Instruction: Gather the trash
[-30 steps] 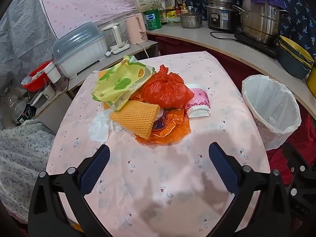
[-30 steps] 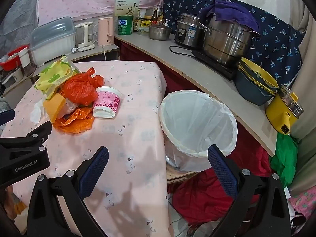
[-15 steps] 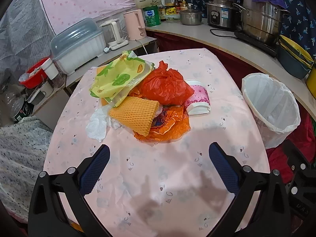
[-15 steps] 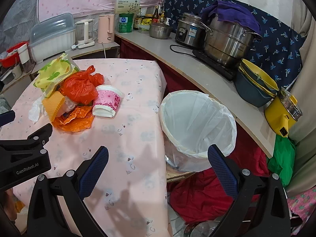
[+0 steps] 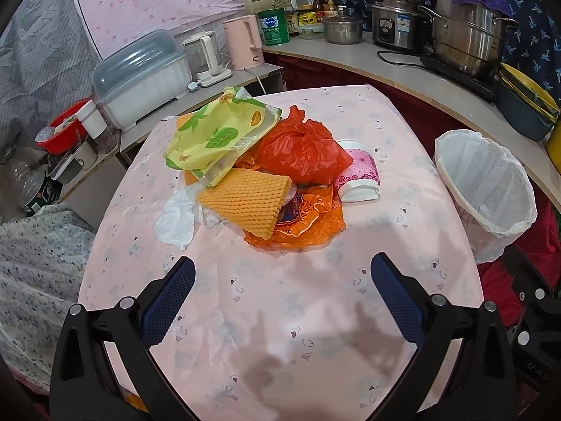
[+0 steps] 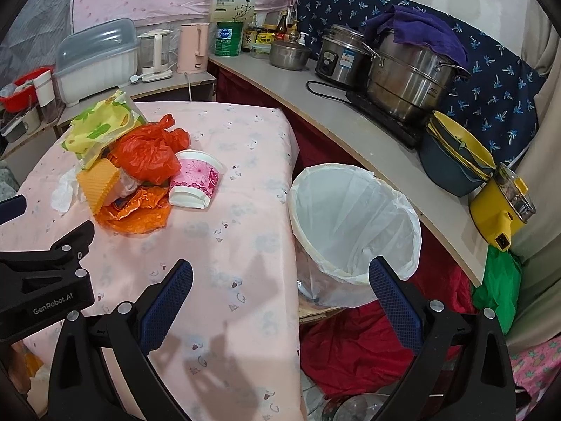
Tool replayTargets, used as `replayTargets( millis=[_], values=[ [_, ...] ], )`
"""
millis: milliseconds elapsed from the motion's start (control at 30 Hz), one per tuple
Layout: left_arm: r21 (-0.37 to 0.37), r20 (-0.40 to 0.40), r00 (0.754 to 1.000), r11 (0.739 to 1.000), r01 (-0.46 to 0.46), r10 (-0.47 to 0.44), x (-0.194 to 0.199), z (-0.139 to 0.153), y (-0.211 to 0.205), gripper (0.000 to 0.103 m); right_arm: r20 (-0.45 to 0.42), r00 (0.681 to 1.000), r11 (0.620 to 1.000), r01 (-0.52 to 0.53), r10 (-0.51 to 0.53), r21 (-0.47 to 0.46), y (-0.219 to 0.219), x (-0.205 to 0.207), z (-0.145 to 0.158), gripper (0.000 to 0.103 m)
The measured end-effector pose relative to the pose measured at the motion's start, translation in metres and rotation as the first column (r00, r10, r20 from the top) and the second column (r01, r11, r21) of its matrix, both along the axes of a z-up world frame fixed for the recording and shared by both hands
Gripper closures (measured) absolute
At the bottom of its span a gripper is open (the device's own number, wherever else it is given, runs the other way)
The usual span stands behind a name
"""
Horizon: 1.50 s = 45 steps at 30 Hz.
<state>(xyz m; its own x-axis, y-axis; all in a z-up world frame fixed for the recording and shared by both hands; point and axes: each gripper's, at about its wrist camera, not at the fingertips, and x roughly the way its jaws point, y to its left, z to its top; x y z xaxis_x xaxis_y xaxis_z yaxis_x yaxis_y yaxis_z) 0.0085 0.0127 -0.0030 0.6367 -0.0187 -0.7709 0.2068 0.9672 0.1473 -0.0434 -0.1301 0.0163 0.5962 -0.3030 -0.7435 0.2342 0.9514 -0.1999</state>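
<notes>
A heap of trash lies mid-table: a yellow-green wrapper [image 5: 217, 137], a red plastic bag [image 5: 301, 151], an orange foam net [image 5: 245, 200], an orange wrapper [image 5: 301, 224], white tissue [image 5: 177, 217] and a pink paper cup [image 5: 359, 179] on its side. My left gripper [image 5: 282, 280] hovers open over the near part of the table, short of the heap. A white-lined bin [image 6: 354, 217] stands beside the table's right edge. My right gripper [image 6: 280, 282] is open and empty, spanning the table edge and the bin. The heap appears in the right wrist view too, with the cup [image 6: 196, 179] nearest.
The table wears a pink cloth [image 5: 280, 315]. A curved counter [image 6: 350, 119] behind the bin carries steel pots [image 6: 406, 77], stacked bowls [image 6: 452, 158] and a yellow cooker [image 6: 501, 203]. Kettles [image 5: 242, 42] and a lidded white box [image 5: 140, 77] stand at the back. Red cloth [image 6: 350, 343] lies on the floor.
Both views have pulled back and risen slightly, so the heap and bin sit a little farther off. Both grippers stayed open; nothing on the table moved.
</notes>
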Motion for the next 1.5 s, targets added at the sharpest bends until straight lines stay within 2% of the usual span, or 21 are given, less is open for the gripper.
replayTargets(
  millis=[767,1300,1500],
  values=[
    [0.002,-0.013,1.0,1.0,0.008,-0.008,0.0021,-0.0015,0.0,0.007,-0.02,1.0,1.0,-0.003,0.002,-0.03,0.0051,0.0022,-0.0018,0.007],
    [0.003,-0.011,1.0,1.0,0.012,-0.012,0.0006,-0.0028,-0.0023,0.007,-0.014,1.0,1.0,0.017,-0.017,-0.015,-0.0027,-0.0011,-0.0037,0.007],
    [0.003,-0.012,1.0,1.0,0.01,-0.01,0.0004,-0.0019,-0.0037,0.007,-0.005,1.0,1.0,0.019,-0.019,0.016,-0.0045,-0.0008,-0.0028,0.007]
  ],
)
